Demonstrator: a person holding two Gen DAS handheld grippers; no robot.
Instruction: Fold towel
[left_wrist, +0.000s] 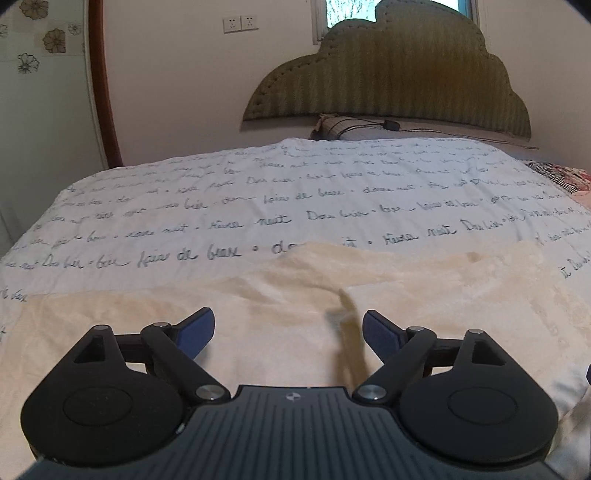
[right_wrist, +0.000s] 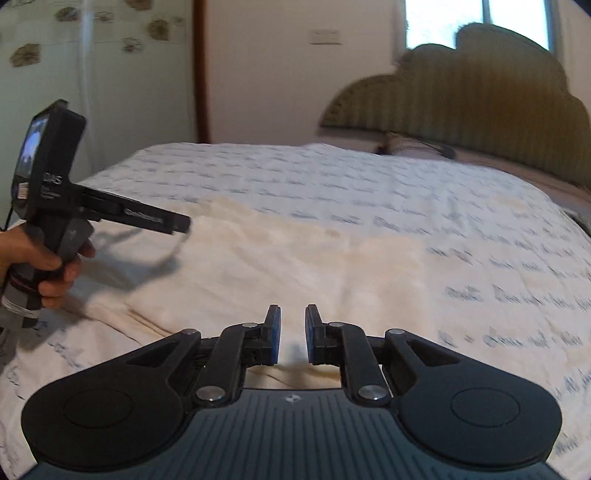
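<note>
A cream towel lies spread on the bed, with a doubled layer on its right part whose edge runs near the middle. My left gripper hovers low over the towel's near part, open wide, with nothing between its blue pads. In the right wrist view the towel stretches across the bed. My right gripper hangs just above the towel's near edge, its jaws a narrow gap apart with nothing held. At the left of that view a hand holds the left gripper over the towel's left end.
The white bedcover printed with script covers the bed under the towel. Behind it stand a green padded headboard and a pillow with a cable. A brown door frame rises at the left wall.
</note>
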